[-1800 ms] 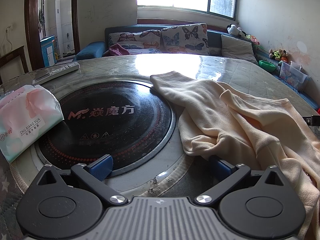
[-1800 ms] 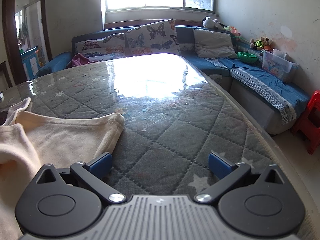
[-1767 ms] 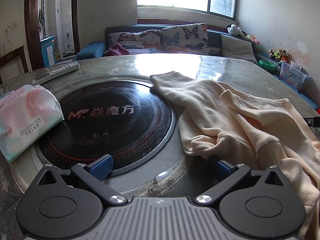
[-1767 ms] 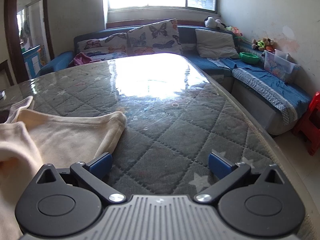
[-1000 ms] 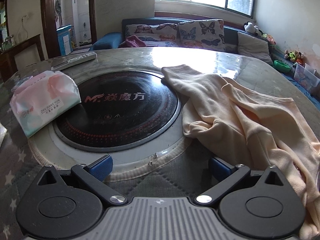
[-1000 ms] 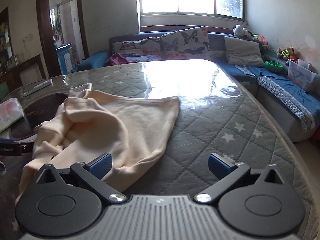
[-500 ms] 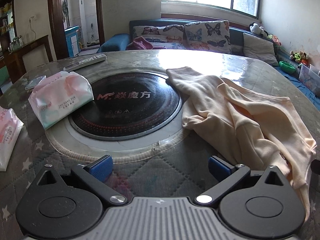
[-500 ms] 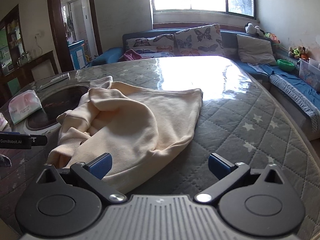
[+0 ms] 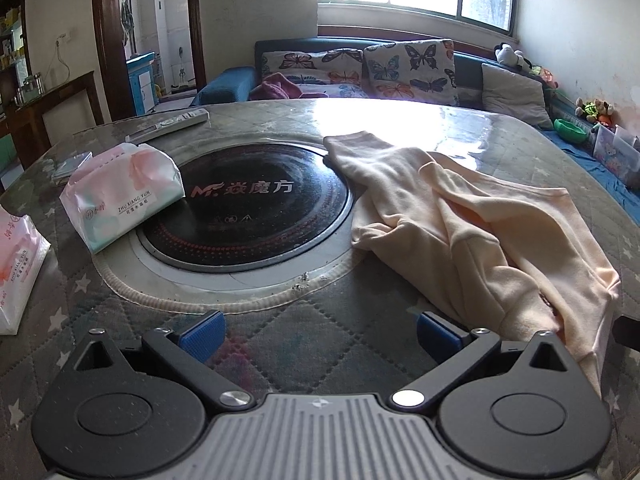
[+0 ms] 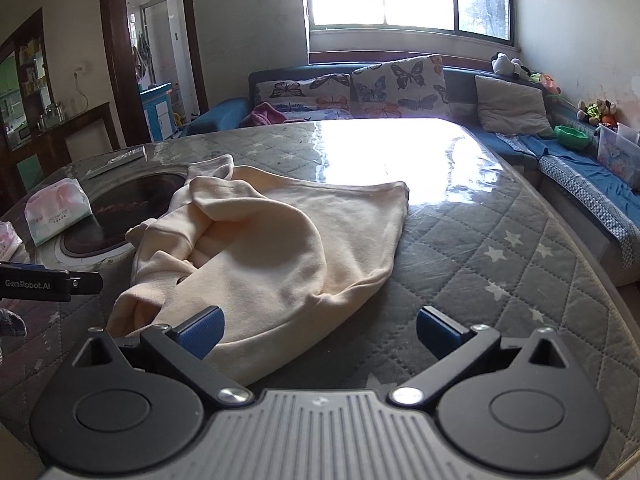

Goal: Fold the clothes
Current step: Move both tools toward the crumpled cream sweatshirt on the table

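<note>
A crumpled cream garment (image 9: 472, 224) lies on the quilted grey table (image 9: 280, 320), its far sleeve resting on the edge of the black round cooktop (image 9: 248, 216). In the right wrist view the garment (image 10: 280, 248) fills the middle, its near edge just in front of the left fingertip. My left gripper (image 9: 318, 330) is open and empty, above the table in front of the cooktop, with the garment at its right. My right gripper (image 10: 318, 330) is open and empty, at the garment's near edge. The left gripper's body (image 10: 48, 282) shows at the left of the right wrist view.
A pink and green tissue pack (image 9: 124, 196) sits at the cooktop's left edge. A second pack (image 9: 16, 272) lies at the far left. A remote (image 9: 172, 122) lies at the back left. A blue sofa with butterfly cushions (image 9: 360, 68) stands behind the table.
Both grippers have pulled back toward the table's near edge, so more of the table and garment shows. The garment has not moved. Both grippers stay open.
</note>
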Demonstrator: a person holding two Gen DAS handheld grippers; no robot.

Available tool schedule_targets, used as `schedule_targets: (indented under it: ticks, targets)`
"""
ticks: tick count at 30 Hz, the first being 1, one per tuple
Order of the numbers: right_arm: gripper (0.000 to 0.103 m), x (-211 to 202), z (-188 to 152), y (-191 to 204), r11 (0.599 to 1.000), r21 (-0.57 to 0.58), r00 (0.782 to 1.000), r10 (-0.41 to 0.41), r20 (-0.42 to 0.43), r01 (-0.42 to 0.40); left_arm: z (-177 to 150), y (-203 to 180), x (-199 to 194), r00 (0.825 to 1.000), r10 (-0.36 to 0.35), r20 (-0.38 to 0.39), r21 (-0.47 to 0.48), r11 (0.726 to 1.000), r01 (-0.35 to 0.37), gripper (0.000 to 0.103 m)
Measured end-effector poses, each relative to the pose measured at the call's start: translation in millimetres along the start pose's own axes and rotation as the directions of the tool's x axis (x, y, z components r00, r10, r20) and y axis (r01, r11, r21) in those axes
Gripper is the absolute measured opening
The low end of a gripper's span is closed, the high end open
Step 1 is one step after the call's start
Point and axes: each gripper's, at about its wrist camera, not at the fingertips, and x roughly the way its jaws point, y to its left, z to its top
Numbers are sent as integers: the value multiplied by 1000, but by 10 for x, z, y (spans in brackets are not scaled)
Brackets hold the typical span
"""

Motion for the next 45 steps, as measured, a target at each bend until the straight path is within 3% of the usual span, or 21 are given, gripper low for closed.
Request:
schedule_targets:
  ticks: [45]
  targets:
    - [103,-112,-25,119,999,-23,1000,23,9,-23,-70,-134,-88,1000,-7,-28,41,999,8,103]
